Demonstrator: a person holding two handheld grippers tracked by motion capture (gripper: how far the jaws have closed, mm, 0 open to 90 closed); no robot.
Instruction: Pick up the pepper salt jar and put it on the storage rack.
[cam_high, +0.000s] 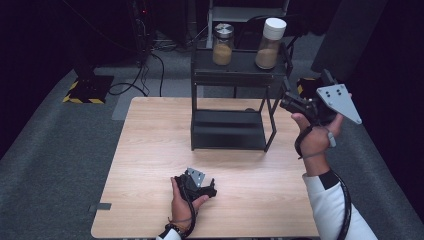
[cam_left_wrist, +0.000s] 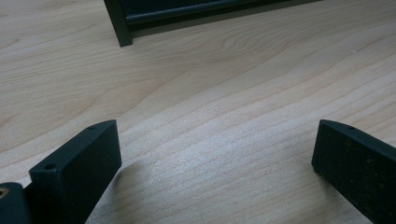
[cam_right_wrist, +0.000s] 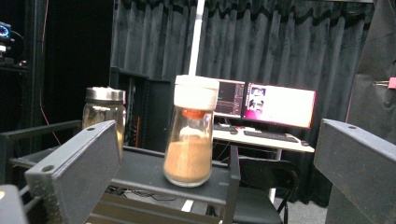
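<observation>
A black two-tier rack (cam_high: 227, 131) stands at the back of the wooden table (cam_high: 150, 150). Its top shelf carries a silver-lidded jar (cam_high: 223, 45) and a white-lidded jar (cam_high: 270, 44), both part full of brown powder. My right gripper (cam_high: 292, 101) is raised just right of the rack's top shelf. It is open (cam_right_wrist: 218, 134), with the white-lidded jar (cam_right_wrist: 191, 140) farther off between its jaws and the silver-lidded jar (cam_right_wrist: 104, 114) at the left. My left gripper (cam_high: 202, 184) rests low on the table near the front edge, open (cam_left_wrist: 215, 140) over bare wood.
The rack's lower shelf (cam_high: 227, 120) holds nothing, and its base corner (cam_left_wrist: 122, 25) lies ahead of the left gripper. Grey carpet (cam_high: 60, 150) surrounds the table. Lit monitors on a desk (cam_right_wrist: 266, 105) and dark curtains stand behind the rack.
</observation>
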